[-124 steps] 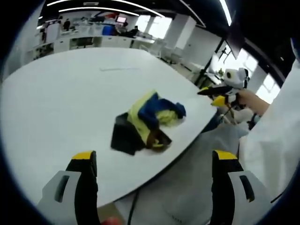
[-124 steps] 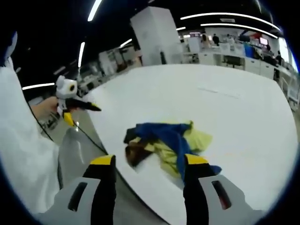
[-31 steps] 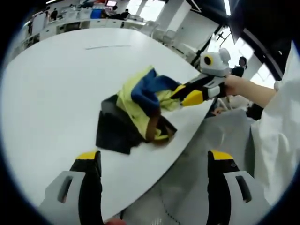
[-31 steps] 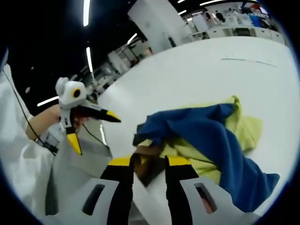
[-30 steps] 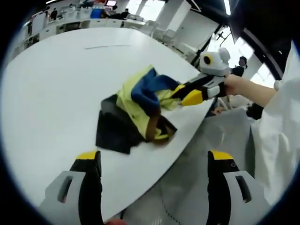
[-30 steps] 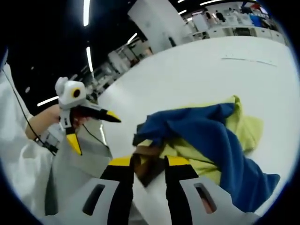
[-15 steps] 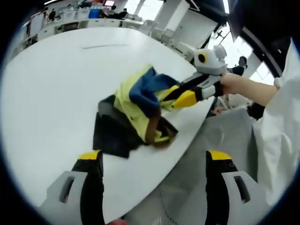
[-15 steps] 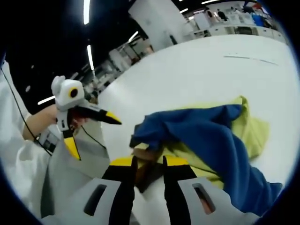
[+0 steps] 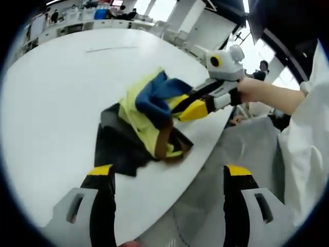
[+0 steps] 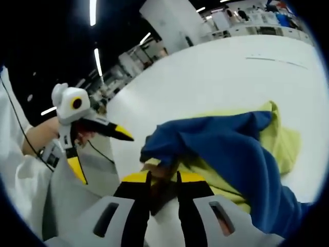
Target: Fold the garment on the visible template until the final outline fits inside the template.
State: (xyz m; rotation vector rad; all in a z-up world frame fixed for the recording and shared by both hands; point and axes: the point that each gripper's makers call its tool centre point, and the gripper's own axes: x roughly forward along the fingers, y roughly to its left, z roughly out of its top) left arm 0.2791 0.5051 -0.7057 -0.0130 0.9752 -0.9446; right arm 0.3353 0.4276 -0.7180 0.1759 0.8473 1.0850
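Yellow-blue garment (image 10: pixel 231 149) crumpled, right tool (image 10: pixel 163 177) pinching its edge

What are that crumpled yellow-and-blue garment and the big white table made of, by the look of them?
The garment looks like soft knit cloth, perhaps fleece or jersey: matte, and it bunches in thick, rounded folds. The table seems to be a hard, smooth laminate or painted board, with an even white face and faint sheen; which one is unclear.

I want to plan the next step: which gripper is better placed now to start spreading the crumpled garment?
Right. The right gripper has its jaws nearly shut on the garment at the table edge, while the left gripper is open and off it.
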